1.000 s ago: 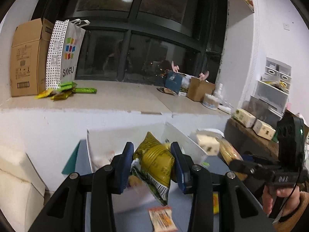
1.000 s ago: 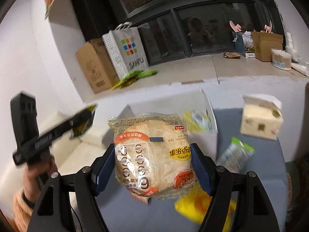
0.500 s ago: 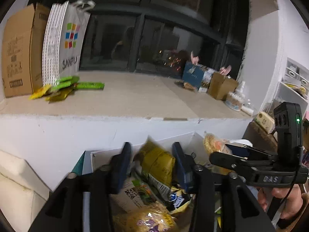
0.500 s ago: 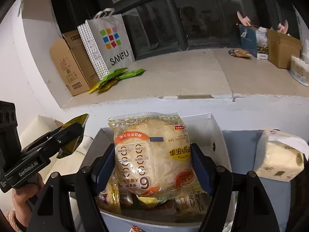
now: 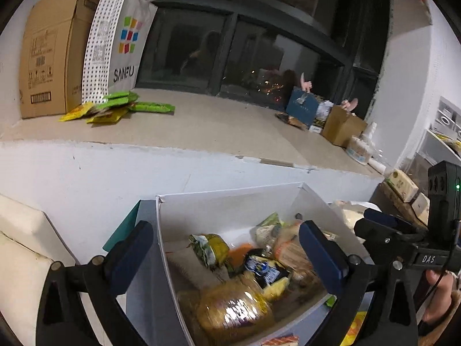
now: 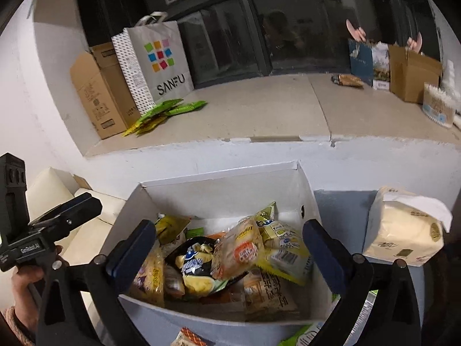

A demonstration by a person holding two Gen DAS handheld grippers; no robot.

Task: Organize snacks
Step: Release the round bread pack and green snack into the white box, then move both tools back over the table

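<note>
Presently we find both grippers held over the white box (image 6: 219,184), which stands against the foot of the white ledge (image 6: 259,150) and is filled with snack packets. Our left gripper (image 5: 224,248) has its jaws spread wide with nothing between them; its left finger lies outside the box's left wall and its right finger over the contents. Our right gripper (image 6: 227,245) likewise stands wide apart and holds nothing. Inside the box we note a round bread packet (image 6: 239,250) lying tilted on top of the heap, a black packet with yellow chips (image 6: 196,265) just beside it to the left, a yellow-and-white packet (image 6: 282,253) touching it on the right, and a green-yellow crumpled packet (image 5: 209,248) near the back left. A golden packet (image 5: 233,308) lies at the near side, blurred. To the right of the box, a tissue pack (image 6: 403,230) stands on the grey surface. On the ledge we record a cardboard carton (image 6: 95,95), a SANFU paper bag (image 6: 161,63) beside it, and green and yellow sachets (image 6: 167,112) at the bag's foot.
</note>
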